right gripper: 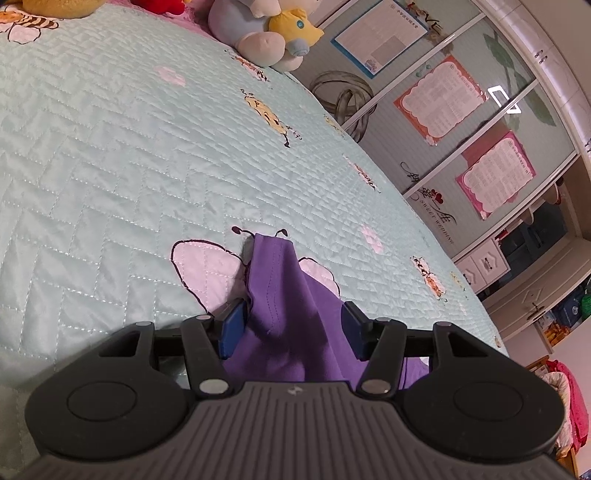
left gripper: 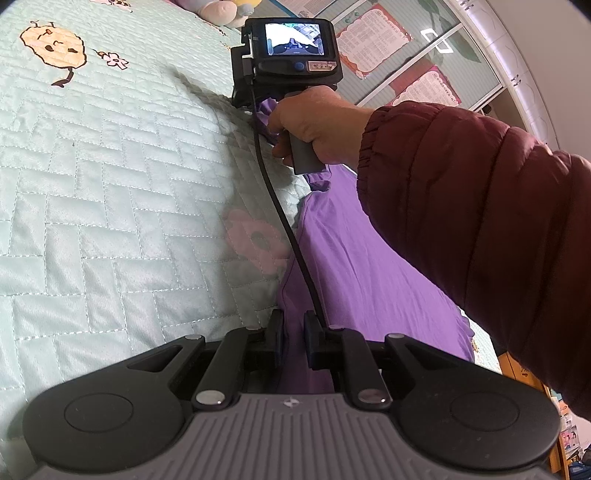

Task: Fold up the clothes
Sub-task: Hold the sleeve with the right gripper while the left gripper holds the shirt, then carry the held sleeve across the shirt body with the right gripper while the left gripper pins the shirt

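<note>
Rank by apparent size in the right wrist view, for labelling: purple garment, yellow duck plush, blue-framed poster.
1. purple garment, though nearness inflates it.
2. blue-framed poster.
3. yellow duck plush, close to the poster; unsure.

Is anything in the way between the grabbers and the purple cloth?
No. The purple cloth already sits between the right gripper fingers, and the left gripper pinches its edge. Only bare quilt lies ahead.

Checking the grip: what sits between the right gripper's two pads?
Purple garment fabric bunched between the right gripper pads; right wrist view.
</note>
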Demonstrator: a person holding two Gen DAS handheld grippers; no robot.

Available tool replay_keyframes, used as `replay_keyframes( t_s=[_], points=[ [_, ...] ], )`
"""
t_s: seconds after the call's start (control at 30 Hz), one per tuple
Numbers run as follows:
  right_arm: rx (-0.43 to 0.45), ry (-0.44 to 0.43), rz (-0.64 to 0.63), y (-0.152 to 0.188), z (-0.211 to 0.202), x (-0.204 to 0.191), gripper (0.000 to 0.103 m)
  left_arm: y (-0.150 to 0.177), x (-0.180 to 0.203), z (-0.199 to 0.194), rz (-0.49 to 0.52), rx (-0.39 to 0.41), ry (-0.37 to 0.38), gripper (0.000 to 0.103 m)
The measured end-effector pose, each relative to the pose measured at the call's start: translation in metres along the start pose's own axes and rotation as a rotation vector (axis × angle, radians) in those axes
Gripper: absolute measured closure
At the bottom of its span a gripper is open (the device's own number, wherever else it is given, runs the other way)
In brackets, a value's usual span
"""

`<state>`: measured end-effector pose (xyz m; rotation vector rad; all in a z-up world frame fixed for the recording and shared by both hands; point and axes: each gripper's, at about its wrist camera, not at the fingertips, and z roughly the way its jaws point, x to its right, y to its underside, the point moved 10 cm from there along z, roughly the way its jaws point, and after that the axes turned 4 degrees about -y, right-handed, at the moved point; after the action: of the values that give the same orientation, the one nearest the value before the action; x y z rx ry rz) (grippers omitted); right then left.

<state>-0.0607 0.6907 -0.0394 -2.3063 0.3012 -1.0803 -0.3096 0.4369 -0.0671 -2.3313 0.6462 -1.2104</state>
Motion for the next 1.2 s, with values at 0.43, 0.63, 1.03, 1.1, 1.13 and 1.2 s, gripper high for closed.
replay_keyframes(
  t_s=[0.43,0.63,1.03,1.1,1.13,1.2],
  points=[
    [-0.017,-0.110,0.071,0.001,-0.005,-0.001,0.085,0.001,0.007,0.001,0.030,-0.003,-0.021,0.089],
    [0.036,-0.318,0.288,-0.002,-0.016,0.030,0.098,0.000,0.007,0.003,0.024,-0.005,-0.013,0.096],
    [0.078,-0.606,0.824,0.015,-0.021,0.119,0.099,-0.004,0.004,0.004,-0.059,-0.010,0.060,0.098],
    [0.073,-0.599,0.849,0.022,-0.019,0.128,0.099,-0.004,0.003,0.004,-0.056,-0.011,0.060,0.098],
    [0.074,-0.598,0.853,0.025,-0.019,0.132,0.099,-0.004,0.003,0.004,-0.057,-0.011,0.061,0.099],
    [0.079,-0.603,0.875,0.029,-0.019,0.138,0.099,-0.005,0.002,0.004,-0.065,-0.012,0.069,0.099]
  ],
)
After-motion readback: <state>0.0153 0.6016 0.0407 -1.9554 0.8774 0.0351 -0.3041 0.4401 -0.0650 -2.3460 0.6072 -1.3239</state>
